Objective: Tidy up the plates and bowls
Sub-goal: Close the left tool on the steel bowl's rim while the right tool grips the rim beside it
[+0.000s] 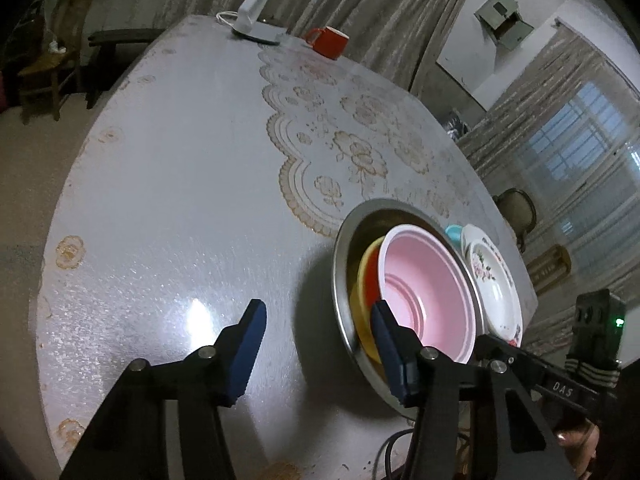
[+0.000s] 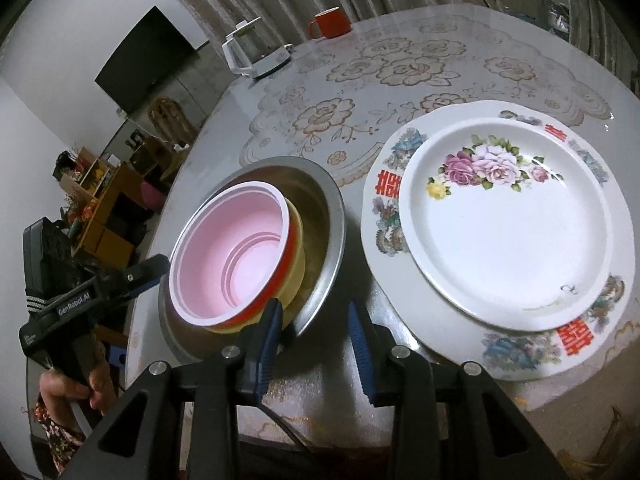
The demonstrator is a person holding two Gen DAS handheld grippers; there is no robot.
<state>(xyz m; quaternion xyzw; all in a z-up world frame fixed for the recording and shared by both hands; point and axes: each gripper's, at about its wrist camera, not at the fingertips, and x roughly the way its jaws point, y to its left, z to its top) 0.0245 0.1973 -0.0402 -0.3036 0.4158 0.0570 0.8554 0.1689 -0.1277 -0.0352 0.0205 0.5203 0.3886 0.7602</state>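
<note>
A pink bowl (image 2: pixel 232 256) sits nested in a red-and-yellow bowl (image 2: pixel 294 240), inside a steel basin (image 2: pixel 320 196). To its right a small flowered plate (image 2: pixel 508 232) lies stacked on a larger patterned plate (image 2: pixel 516 352). My right gripper (image 2: pixel 314 328) is open and empty, at the basin's near rim. My left gripper (image 1: pixel 318 340) is open and empty, its right finger (image 1: pixel 386 336) in front of the basin (image 1: pixel 340 264) and the pink bowl (image 1: pixel 424 292). The plates (image 1: pixel 492 276) show edge-on behind.
A red mug (image 2: pixel 330 22) and a white stand (image 2: pixel 252 54) sit at the table's far edge. A turquoise item (image 1: pixel 454 233) peeks behind the plates. The lace-patterned tabletop (image 1: pixel 180 184) stretches left. Chairs and shelves stand beyond the table.
</note>
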